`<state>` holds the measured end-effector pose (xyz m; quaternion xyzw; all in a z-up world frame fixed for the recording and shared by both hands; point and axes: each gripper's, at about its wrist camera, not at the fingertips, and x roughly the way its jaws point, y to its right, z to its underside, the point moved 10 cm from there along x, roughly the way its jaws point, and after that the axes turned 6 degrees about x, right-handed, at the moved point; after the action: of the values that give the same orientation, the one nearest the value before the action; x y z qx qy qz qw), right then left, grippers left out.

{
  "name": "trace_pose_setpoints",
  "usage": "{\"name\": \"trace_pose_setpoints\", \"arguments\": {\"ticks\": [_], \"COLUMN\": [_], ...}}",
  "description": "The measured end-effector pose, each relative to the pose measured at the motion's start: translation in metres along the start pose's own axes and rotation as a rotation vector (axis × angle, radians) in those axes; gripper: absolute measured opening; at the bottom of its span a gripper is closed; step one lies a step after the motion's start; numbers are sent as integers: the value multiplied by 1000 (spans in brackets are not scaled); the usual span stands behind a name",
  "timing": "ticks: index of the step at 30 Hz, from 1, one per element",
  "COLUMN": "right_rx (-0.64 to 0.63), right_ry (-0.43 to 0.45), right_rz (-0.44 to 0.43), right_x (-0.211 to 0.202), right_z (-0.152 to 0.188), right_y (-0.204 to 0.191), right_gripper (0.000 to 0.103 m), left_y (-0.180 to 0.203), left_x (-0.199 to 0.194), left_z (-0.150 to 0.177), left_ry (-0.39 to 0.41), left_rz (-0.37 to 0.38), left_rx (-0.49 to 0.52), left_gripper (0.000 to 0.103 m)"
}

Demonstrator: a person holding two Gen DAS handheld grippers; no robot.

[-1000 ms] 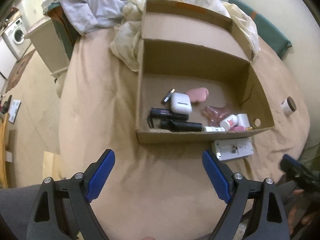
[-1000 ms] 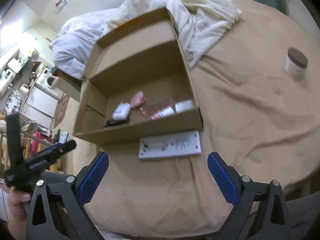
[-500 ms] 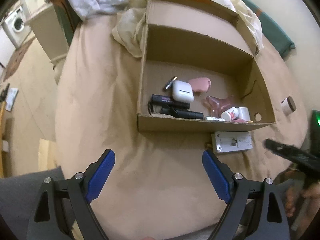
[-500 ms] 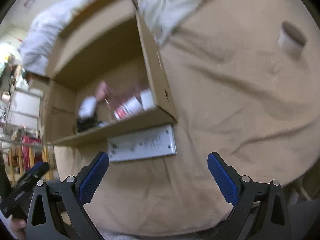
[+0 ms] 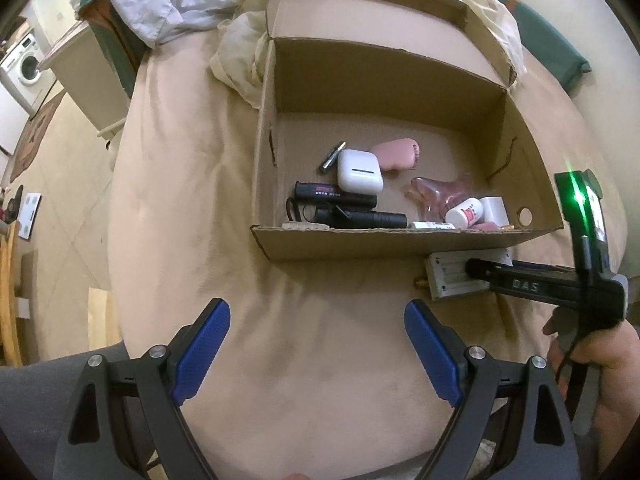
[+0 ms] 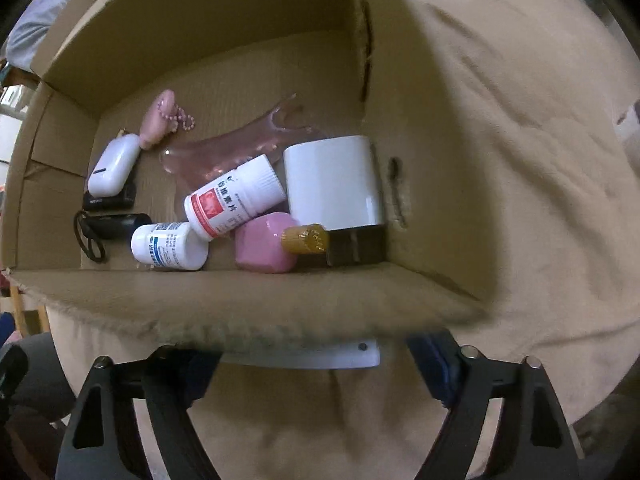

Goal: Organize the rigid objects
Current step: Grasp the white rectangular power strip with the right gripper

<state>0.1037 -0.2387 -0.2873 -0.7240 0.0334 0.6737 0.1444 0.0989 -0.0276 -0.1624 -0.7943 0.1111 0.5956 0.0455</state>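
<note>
An open cardboard box [image 5: 400, 246] stands on a beige cover. It holds a white earbud case [image 5: 359, 170], black flashlights [image 5: 360, 219], pill bottles [image 6: 236, 200], a white cube charger [image 6: 332, 180] and a pink bottle [image 6: 264, 248]. A flat white device [image 6: 340, 354] lies against the outside of the box's front wall. My right gripper [image 6: 314, 350] points down over it, jaws closing, with the device between the fingers and a gap still showing on the right; the box wall hides the fingertips partly. In the left wrist view, my left gripper [image 5: 316, 344] hangs open over bare cover.
Crumpled bedding [image 5: 248, 52] is heaped behind the box, with a green cushion [image 5: 548, 48] at the back right. Left of the bed are a white cabinet [image 5: 80, 64], a washing machine [image 5: 24, 72] and floor. A hand [image 5: 592, 364] holds the right gripper's handle.
The right gripper has dropped and tilted down onto the white device at the box front, and its jaws have narrowed. The left gripper has barely moved.
</note>
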Motion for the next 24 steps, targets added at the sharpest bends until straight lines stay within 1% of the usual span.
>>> {"name": "trace_pose_setpoints", "arguments": {"ticks": [2, 4, 7, 8, 10, 14, 19, 22, 24], "right_rx": [2, 14, 1, -4, -28, -20, -25, -20, -16], "right_ry": [-4, -6, 6, 11, 13, 11, 23, 39, 50], "right_rz": [3, -18, -53, -46, -40, -89, -121, -130, -117], "right_x": [3, 4, 3, 0, -3, -15, -33, -39, -39], "right_z": [0, 2, 4, 5, 7, 13, 25, 25, 18], "right_y": [-1, 0, 2, 3, 3, 10, 21, 31, 35], "right_gripper": [89, 88, 74, 73, 72, 71, 71, 71, 71], "left_y": [1, 2, 4, 4, 4, 1, 0, 2, 5], "left_x": [0, 0, 1, 1, 1, 1, 5, 9, 13], "left_z": [0, 1, 1, 0, 0, 1, 4, 5, 7], "left_ry": [-2, -6, -12, -13, -11, -7, -18, -25, -34], "left_rz": [2, 9, 23, 23, 24, 18, -2, -17, -25], "left_rx": [4, 5, 2, 1, -5, -5, 2, 20, 38], "left_gripper": [88, 88, 88, 88, 88, 88, 88, 88, 88]}}
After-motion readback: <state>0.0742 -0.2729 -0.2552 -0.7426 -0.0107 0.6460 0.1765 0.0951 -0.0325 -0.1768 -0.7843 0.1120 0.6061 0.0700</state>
